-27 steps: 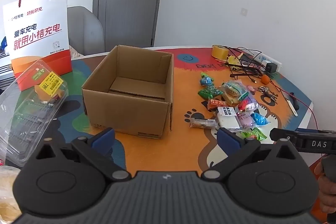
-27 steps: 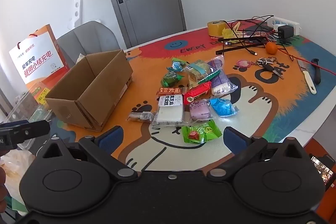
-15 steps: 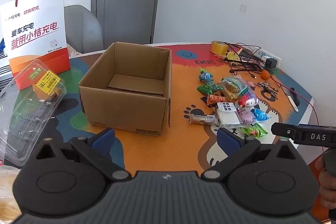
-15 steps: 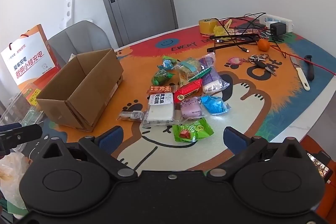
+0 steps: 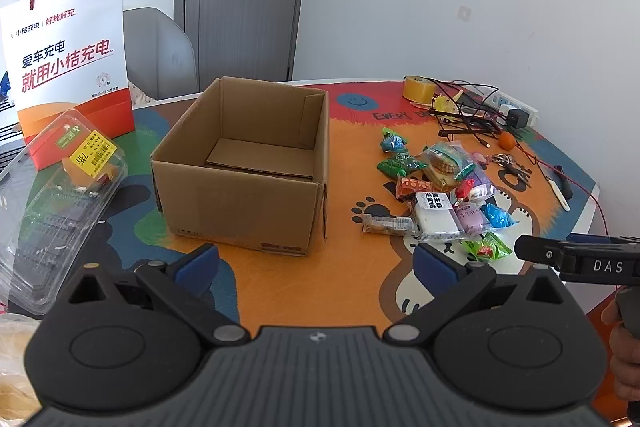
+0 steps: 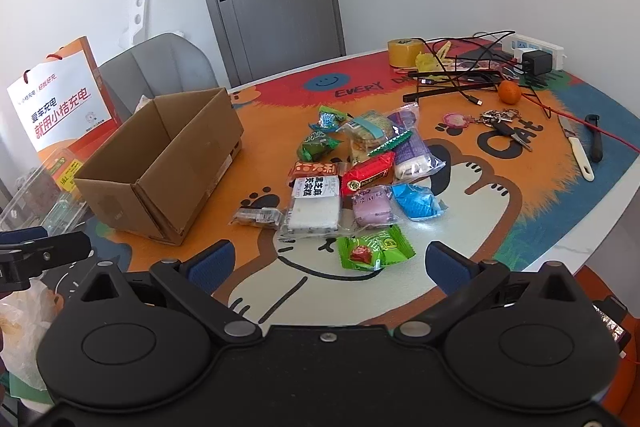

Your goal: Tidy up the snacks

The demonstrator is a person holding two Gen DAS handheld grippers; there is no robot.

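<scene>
Clear clamshell tray (image 5: 52,203) runs off the left edge.

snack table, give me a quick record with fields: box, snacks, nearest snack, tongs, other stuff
box: cardboard box, open at the top, no snacks visible inside
snacks: pile of wrapped snacks loose on the cartoon table mat, beside the box, none touching it
nearest snack: green packet, just ahead of the right tongs
tongs: left tongs and right tongs both wide open, nothing between the pads
other stuff: tape roll, orange, keys, knife, paper bag, clear plastic tray
</scene>
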